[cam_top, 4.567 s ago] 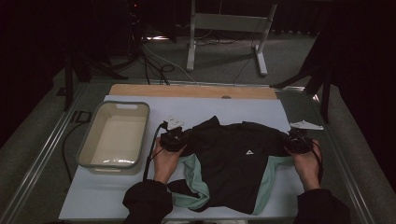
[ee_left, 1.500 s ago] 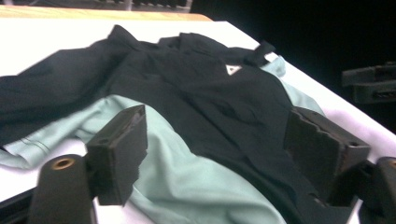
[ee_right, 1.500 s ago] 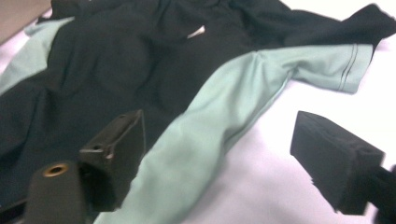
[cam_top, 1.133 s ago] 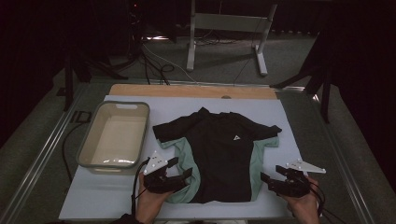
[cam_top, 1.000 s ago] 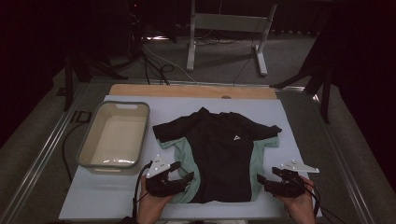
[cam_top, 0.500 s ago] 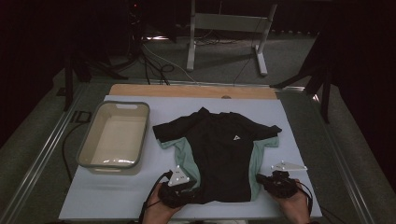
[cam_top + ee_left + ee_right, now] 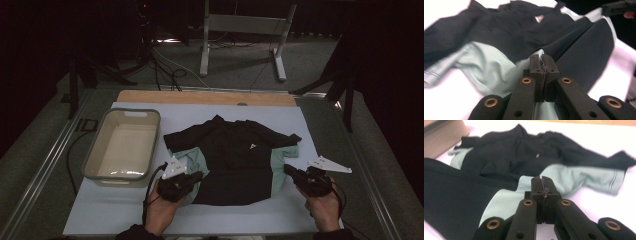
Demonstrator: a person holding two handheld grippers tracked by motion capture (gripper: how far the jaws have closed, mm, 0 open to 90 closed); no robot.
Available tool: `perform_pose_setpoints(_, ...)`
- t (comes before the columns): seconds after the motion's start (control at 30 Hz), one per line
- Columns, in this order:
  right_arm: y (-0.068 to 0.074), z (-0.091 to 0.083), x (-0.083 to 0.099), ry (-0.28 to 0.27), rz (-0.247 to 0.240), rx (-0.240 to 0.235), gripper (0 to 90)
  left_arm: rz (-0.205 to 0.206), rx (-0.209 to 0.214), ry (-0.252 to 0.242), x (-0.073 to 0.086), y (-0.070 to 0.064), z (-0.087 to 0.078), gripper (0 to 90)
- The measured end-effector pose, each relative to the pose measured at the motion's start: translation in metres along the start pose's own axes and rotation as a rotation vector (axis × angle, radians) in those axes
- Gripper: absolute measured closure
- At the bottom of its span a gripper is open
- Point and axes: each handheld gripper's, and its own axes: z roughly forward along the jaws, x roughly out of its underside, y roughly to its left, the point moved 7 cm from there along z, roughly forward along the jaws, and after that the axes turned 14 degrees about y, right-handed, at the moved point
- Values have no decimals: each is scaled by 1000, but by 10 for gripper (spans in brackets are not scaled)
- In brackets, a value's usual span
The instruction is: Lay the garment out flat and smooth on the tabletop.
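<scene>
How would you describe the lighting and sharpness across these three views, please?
High view: dim, the room beyond the table nearly black, the black and mint shirt readable but low in contrast. Left gripper view: the tabletop is blown out to white, the far shirt blurred, the left gripper fingers sharp. Right gripper view: bright tabletop, the right gripper crisp, shirt edges soft.
</scene>
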Motion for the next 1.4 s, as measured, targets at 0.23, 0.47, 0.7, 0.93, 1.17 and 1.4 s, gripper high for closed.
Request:
perform_pose_setpoints(0.23,2,9,-38,-8,-19,18,900,-76,-51,-53,-29,23,4,892)
perform_pose_setpoints(0.47,-2,30,-55,20,2,35,900,-170,-98,-59,-38,51,18,891)
perform_pose_setpoints(0.7,-8,45,-54,69,18,55,572,-184,-118,-16,-41,61,37,889)
perform_pose_setpoints(0.93,7,18,-28,15,-30,70,391,-192,-119,-11,-42,63,39,887)
perform_pose_setpoints(1.17,29,14,5,34,-83,23,373,-192,-117,-10,-43,63,40,887)
perform_pose_setpoints(1.4,53,33,19,96,-107,-65,404,-194,-113,-13,-43,63,40,886)
